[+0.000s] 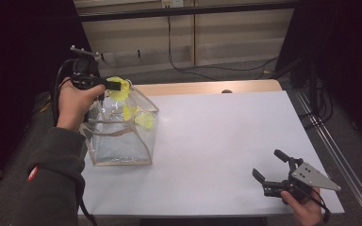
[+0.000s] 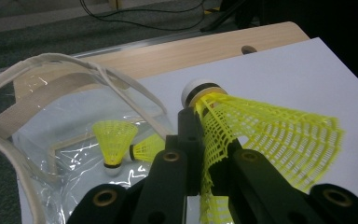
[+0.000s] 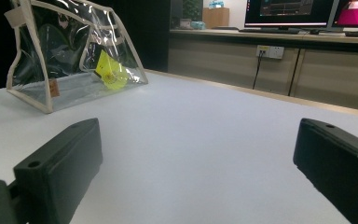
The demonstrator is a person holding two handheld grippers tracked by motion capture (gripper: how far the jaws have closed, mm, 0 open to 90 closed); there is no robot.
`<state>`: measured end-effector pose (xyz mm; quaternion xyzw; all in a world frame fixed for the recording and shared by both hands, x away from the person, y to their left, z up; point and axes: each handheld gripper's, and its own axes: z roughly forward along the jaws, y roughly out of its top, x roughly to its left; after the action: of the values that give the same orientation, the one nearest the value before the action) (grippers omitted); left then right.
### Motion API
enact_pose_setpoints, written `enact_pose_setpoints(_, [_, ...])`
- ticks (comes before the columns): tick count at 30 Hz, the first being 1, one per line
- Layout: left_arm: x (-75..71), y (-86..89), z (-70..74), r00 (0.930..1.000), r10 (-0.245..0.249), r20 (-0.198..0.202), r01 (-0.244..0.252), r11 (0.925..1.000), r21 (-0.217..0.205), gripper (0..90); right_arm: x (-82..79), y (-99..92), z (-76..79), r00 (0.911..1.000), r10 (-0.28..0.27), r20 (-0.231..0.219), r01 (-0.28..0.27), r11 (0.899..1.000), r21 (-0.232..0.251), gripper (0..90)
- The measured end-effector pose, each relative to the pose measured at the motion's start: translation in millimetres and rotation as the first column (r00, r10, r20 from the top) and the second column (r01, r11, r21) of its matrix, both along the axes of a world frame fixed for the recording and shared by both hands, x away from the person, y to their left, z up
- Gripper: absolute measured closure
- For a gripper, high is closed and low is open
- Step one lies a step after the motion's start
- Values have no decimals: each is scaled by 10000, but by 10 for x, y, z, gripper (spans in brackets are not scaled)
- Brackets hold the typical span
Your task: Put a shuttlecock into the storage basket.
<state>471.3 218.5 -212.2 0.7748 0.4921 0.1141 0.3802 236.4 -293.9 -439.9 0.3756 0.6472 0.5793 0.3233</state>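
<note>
bag mouth: clear bag (image 1: 122, 136) open upward, its strap (image 2: 98, 74) arching across at 12 o'clock; bag floor: two shuttlecocks (image 2: 114, 144) inside; table (image 1: 217, 141): bare from centre to 3 o'clock

A yellow shuttlecock (image 1: 118, 90) is held clamped in the left gripper (image 1: 115, 86) above the open top of a clear bag (image 1: 122, 141); two more shuttlecocks (image 1: 139, 117) are seen inside. The right gripper (image 1: 269, 165) is rested on the white table (image 1: 217, 141), jaws apart, well apart from the bag.
</note>
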Motion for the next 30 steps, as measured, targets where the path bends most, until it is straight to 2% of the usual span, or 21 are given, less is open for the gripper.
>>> enact_pose_setpoints(30, [-21,145,4,9995,303,17,-303,9992,245,871,0,2,0,10000,-12,-9,12,10000,15,13])
